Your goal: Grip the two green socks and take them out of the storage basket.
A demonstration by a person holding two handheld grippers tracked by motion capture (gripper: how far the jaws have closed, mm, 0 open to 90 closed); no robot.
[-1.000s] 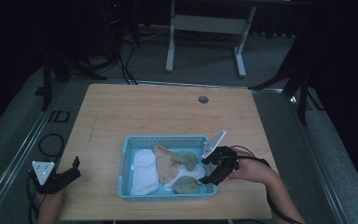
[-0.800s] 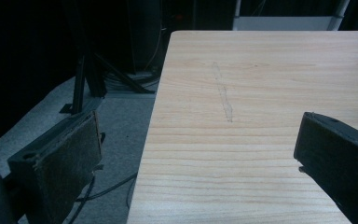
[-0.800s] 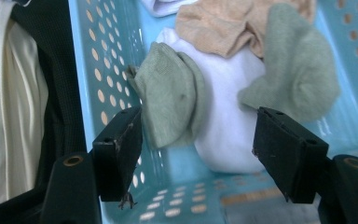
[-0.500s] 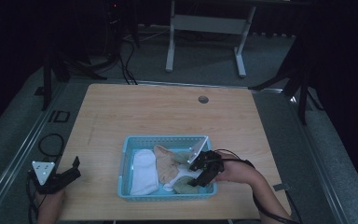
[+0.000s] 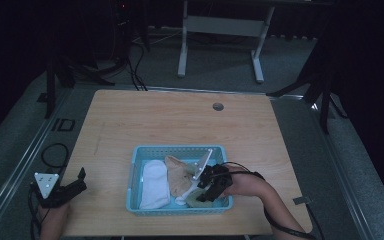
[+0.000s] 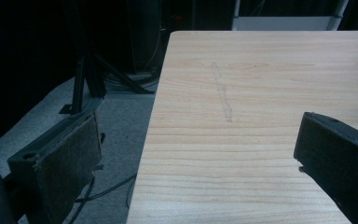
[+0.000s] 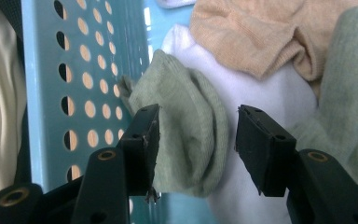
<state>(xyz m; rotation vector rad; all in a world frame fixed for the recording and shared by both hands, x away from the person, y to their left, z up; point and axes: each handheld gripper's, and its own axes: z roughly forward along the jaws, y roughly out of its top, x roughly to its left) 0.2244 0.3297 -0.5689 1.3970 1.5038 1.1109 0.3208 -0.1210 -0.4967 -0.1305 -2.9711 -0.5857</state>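
A light blue perforated basket sits near the table's front edge, holding a white sock, a tan sock and a pale green sock. My right gripper dips into the basket's front right corner. In the right gripper view its jaws straddle a fold of the green sock. They have just been closing; one pad touches the fabric and the other stands a little off it. The white sock and tan sock lie beyond. My left gripper rests open at the table's front left edge, with bare wood between its jaws.
The basket wall runs close along one jaw. More green fabric lies on the other side. A round cable hole sits at the back of the wooden table. Stands and cables are on the floor behind and to the left.
My right gripper has moved left and down into the basket's front right corner, and its jaws have narrowed around the green sock. The left gripper has stayed put.
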